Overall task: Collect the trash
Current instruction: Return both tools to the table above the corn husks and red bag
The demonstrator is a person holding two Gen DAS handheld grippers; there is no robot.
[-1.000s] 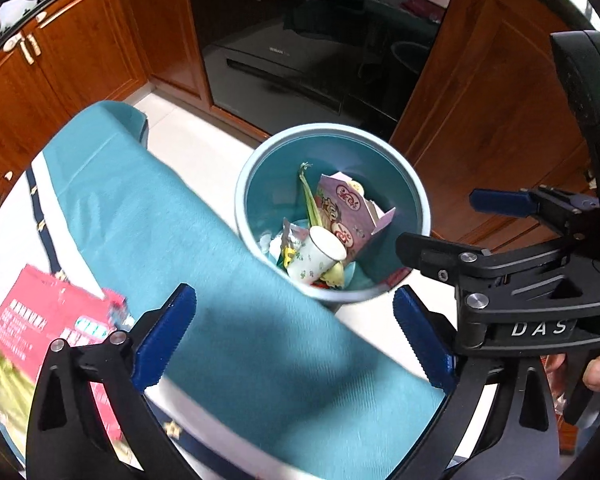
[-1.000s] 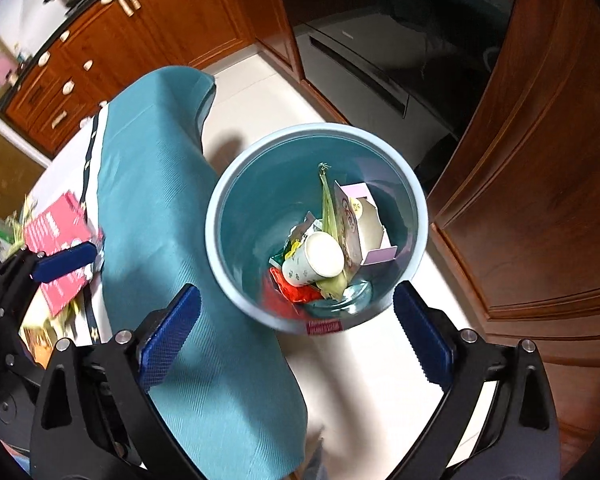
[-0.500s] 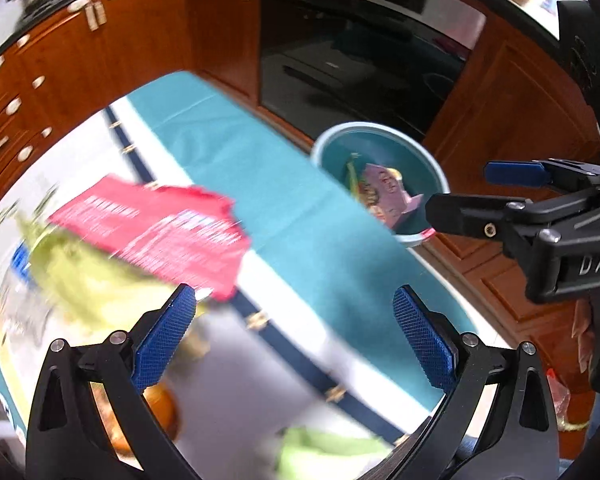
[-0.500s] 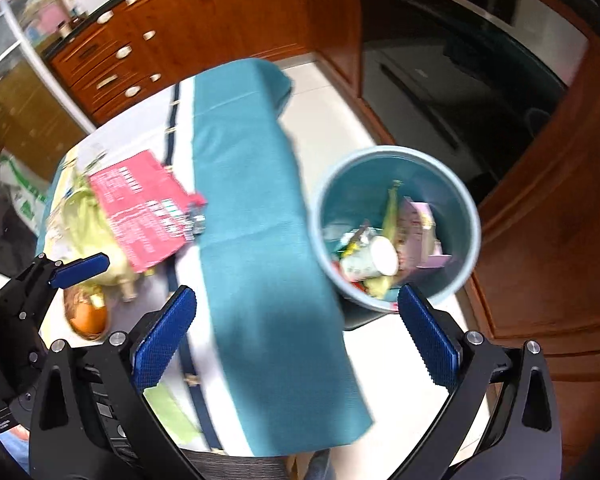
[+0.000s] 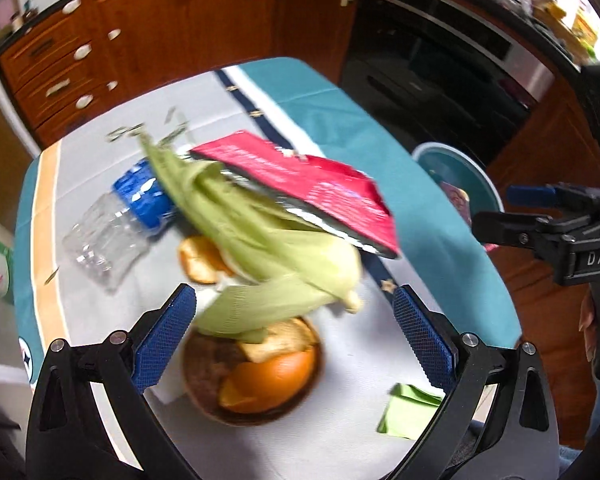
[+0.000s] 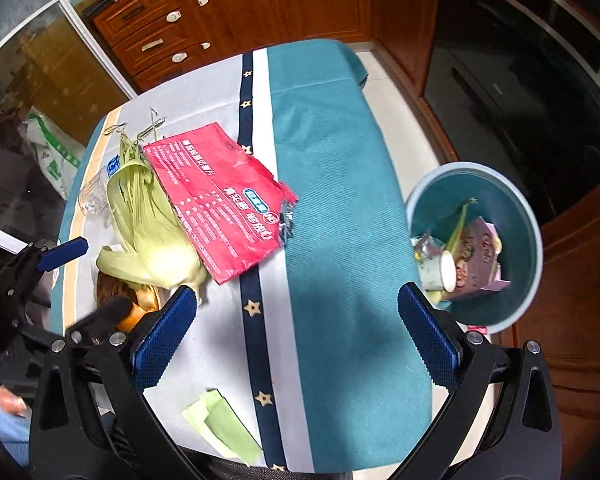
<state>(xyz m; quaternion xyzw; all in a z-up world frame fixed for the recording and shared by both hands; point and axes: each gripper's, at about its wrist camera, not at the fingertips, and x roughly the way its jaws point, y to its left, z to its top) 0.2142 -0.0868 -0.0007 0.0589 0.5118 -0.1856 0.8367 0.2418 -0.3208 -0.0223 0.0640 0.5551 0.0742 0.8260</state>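
A teal bin (image 6: 532,232) stands on the floor right of the table, holding a paper cup (image 6: 440,276), a purple carton and other scraps. On the table lie a red foil packet (image 5: 308,188) (image 6: 216,196), corn husks (image 5: 260,236) (image 6: 148,232), a crushed clear bottle (image 5: 112,220) with a blue label, orange peel in a wooden bowl (image 5: 260,376) and a green paper scrap (image 5: 408,412) (image 6: 224,428). My left gripper (image 5: 296,336) hangs open over the bowl and husks. My right gripper (image 6: 296,336) is open above the teal cloth, empty.
The table wears a white cloth with a navy star stripe and a teal border (image 6: 332,200). Wooden cabinets (image 5: 112,48) and a dark oven (image 5: 440,68) stand behind. A person's hand shows at the far right of the left wrist view.
Both grippers swung from over the bin back left to the table. The bin went from centre to the right edge, and the husks, packet and bowl came under the left gripper.
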